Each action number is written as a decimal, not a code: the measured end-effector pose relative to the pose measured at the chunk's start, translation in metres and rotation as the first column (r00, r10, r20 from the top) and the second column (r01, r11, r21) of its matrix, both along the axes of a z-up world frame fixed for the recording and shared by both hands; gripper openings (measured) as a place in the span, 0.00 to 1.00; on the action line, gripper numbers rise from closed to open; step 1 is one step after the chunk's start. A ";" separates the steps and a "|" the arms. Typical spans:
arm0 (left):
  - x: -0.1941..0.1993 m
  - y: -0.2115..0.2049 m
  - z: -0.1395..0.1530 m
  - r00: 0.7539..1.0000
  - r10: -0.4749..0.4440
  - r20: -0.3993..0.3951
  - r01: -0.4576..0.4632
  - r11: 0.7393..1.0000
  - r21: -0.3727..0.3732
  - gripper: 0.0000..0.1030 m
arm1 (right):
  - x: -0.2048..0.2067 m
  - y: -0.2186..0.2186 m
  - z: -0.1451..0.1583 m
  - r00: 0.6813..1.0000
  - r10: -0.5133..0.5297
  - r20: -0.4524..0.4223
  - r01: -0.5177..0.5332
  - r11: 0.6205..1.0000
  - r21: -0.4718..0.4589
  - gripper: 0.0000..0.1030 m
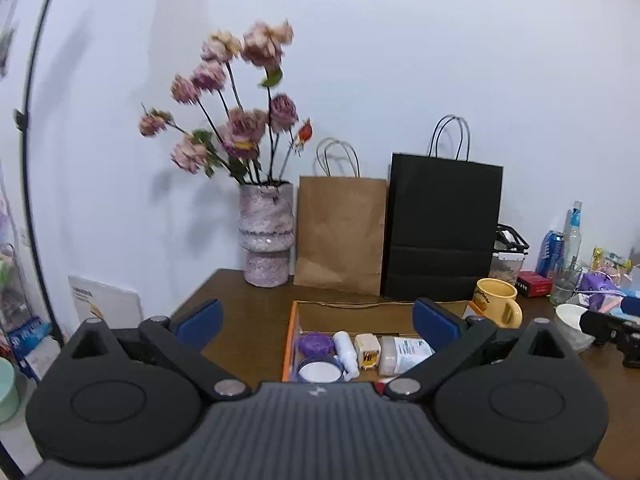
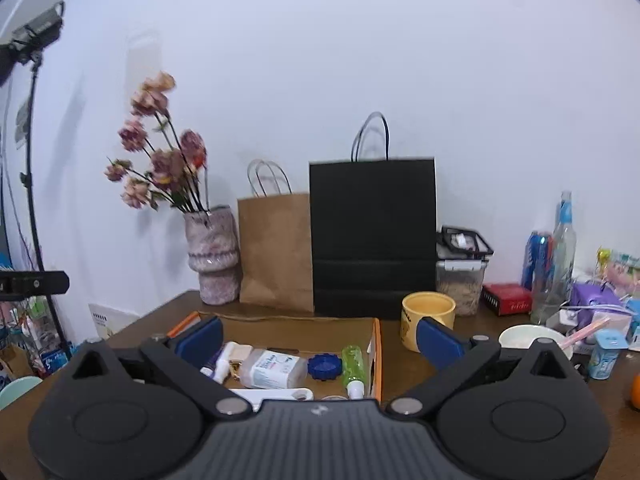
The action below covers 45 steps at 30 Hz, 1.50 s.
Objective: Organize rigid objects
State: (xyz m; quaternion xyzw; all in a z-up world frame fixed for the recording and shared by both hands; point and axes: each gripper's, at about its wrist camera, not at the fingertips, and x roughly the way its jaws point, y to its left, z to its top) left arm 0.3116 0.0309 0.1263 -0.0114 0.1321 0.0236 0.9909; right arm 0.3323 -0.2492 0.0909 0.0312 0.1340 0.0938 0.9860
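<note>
An orange-edged cardboard box (image 1: pixel 289 332) (image 2: pixel 377 344) lies open on the brown table. It holds a purple round lid (image 1: pixel 316 343), a small white bottle (image 1: pixel 345 350), a cream charger (image 1: pixel 368 350), a clear labelled bottle (image 1: pixel 402 354) (image 2: pixel 272 368), a blue cap (image 2: pixel 325 366) and a green tube (image 2: pixel 354 364). My left gripper (image 1: pixel 318 322) is open and empty, above the box's near side. My right gripper (image 2: pixel 320 338) is open and empty, also over the box.
A yellow mug (image 1: pixel 496 300) (image 2: pixel 428 312) stands right of the box. Behind stand a flower vase (image 1: pixel 266 236), a brown paper bag (image 1: pixel 340 232) and a black paper bag (image 2: pixel 372 236). Bottles, a white bowl (image 2: pixel 528 338) and cartons crowd the table's right side.
</note>
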 end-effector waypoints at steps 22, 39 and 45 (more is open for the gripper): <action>-0.308 -0.013 -0.119 0.986 -0.057 0.157 0.044 0.996 0.081 1.00 | -0.318 0.047 -0.093 0.991 -0.086 0.104 0.083 0.996 0.024 1.00; -0.313 -0.022 -0.115 0.979 -0.082 0.188 0.070 0.995 0.069 1.00 | -0.322 0.045 -0.089 0.991 -0.092 0.097 0.091 0.996 0.019 1.00; -0.315 -0.020 -0.117 0.977 -0.064 0.201 0.053 0.997 0.062 1.00 | -0.319 0.047 -0.091 0.993 -0.090 0.077 0.090 0.996 0.007 1.00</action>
